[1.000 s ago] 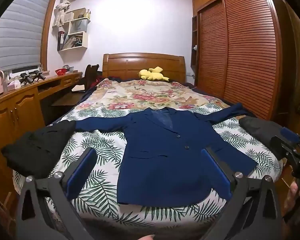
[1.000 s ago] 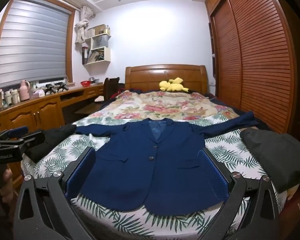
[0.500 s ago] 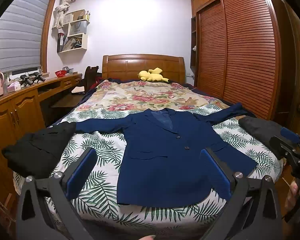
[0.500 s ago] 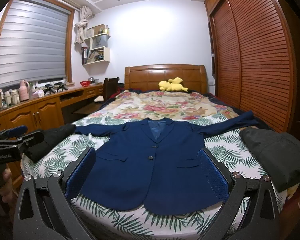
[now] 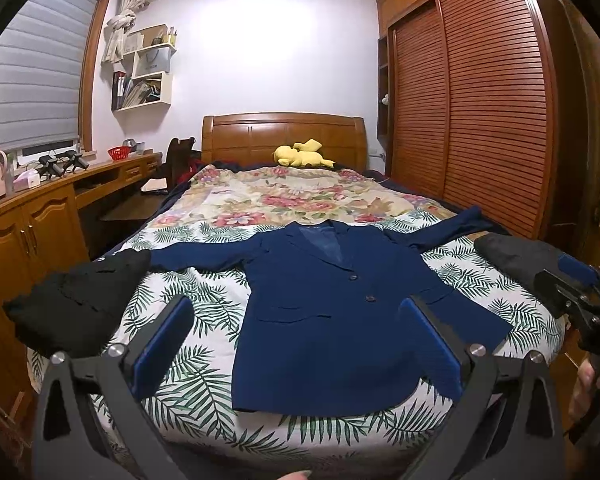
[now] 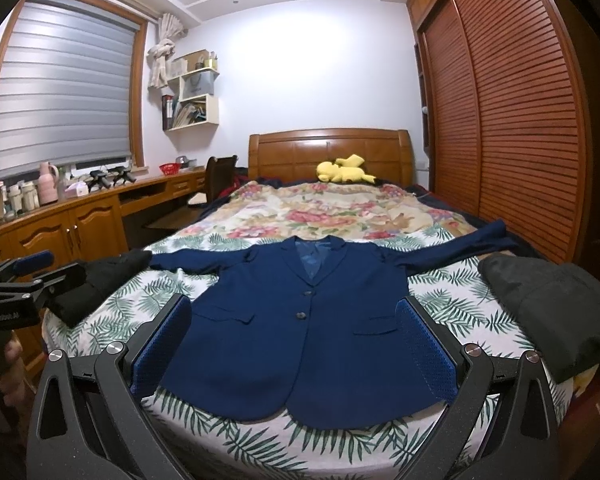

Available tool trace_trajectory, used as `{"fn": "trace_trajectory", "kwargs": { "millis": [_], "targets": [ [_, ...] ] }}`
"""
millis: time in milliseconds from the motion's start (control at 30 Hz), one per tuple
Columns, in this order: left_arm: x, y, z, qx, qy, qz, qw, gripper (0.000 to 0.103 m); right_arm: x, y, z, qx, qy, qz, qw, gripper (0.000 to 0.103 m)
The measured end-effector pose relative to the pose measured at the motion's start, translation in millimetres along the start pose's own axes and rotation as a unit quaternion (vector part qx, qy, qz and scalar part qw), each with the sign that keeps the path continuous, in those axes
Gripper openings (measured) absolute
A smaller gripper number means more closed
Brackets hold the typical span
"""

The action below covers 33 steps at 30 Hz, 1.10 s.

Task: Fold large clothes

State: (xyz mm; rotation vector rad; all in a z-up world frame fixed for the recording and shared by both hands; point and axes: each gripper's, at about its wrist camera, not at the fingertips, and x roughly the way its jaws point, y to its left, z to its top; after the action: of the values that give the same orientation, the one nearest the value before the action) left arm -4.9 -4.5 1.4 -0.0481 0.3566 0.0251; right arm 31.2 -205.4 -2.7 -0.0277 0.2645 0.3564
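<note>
A navy blue blazer (image 5: 340, 312) (image 6: 312, 332) lies flat and face up on the leaf-print bedspread, buttoned, both sleeves spread sideways. My left gripper (image 5: 300, 320) hovers open over the foot of the bed, near the blazer's lower left hem, holding nothing. Its blue pads (image 5: 164, 344) stand wide apart. My right gripper (image 6: 296, 320) is open too, above the hem at the blazer's middle, empty. The right gripper's body (image 5: 580, 296) shows at the right edge of the left wrist view, and the left gripper's body (image 6: 16, 288) at the left edge of the right wrist view.
A black garment (image 5: 80, 300) lies at the bed's left corner and another dark one (image 6: 548, 312) at the right corner. A yellow plush toy (image 5: 300, 154) rests by the headboard. Wooden cabinets and a desk (image 5: 40, 216) line the left wall; a slatted wardrobe (image 5: 480, 120) fills the right.
Both cameras have tilted slightly upward, so the bed and blazer sit a little lower in each view. The blazer has not moved, and both grippers stay open.
</note>
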Motion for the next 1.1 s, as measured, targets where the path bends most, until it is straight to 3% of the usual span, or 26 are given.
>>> {"fn": "trace_trajectory", "kwargs": {
  "millis": [1100],
  "targets": [
    [-6.7,-1.7,3.7,0.004,-0.005,-0.001,1.0,0.103,0.4,1.0,-2.7,0.001,-0.002,0.0,1.0,0.103]
  ]
}}
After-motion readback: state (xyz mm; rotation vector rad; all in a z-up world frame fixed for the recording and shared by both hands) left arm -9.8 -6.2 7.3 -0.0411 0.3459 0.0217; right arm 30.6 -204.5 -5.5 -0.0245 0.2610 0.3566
